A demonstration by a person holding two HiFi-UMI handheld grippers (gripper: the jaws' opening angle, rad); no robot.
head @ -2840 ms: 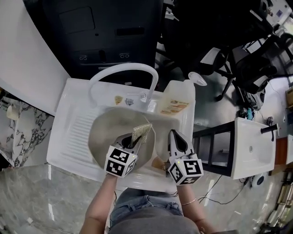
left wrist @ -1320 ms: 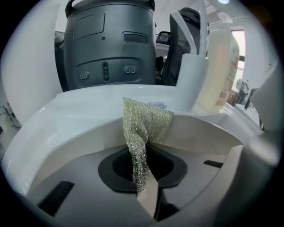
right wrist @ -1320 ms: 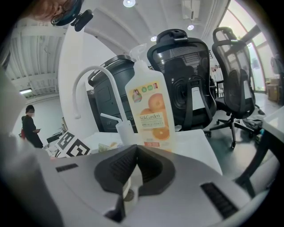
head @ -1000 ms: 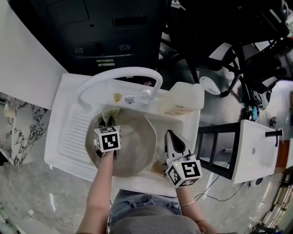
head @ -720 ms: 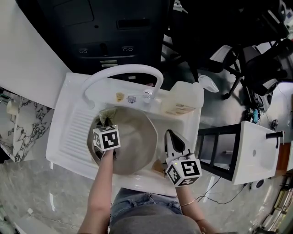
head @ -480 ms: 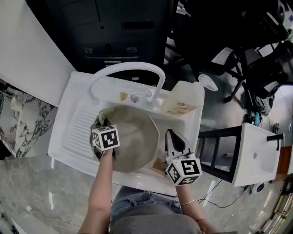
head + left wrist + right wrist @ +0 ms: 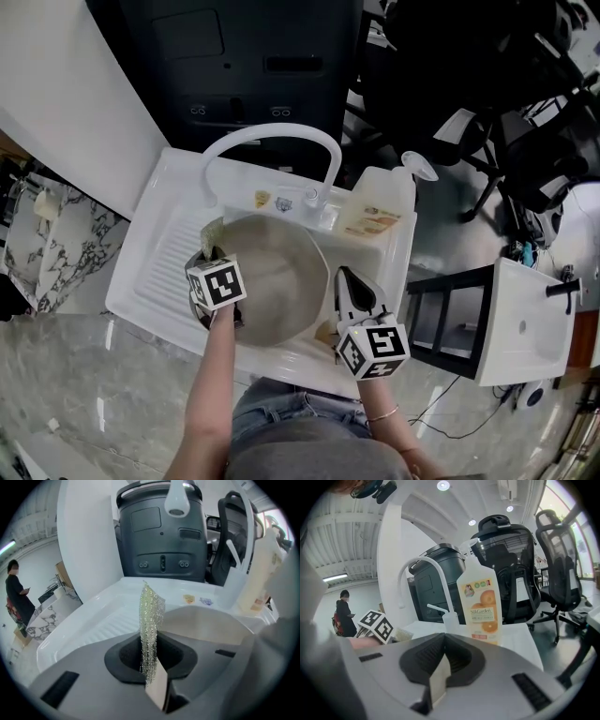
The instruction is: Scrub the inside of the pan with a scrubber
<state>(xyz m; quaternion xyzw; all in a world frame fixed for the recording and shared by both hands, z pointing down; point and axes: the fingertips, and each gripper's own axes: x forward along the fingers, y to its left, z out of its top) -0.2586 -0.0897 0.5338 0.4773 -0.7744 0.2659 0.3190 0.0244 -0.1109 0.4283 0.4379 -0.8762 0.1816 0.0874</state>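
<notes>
Left claw — forearm outstretched — pinches scrubber at pan rim.

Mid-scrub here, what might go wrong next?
The left tongs pinch the scrubber by its lower end, at the far-left rim of the pan; it may pull free or ride over the rim. The right tongs are shut on nothing, so the pan looks unsteadied and may shift in the sink.

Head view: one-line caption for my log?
Left gripper holds the scrubber at the left rim of the pan in the sink; right gripper shut alongside.
</notes>
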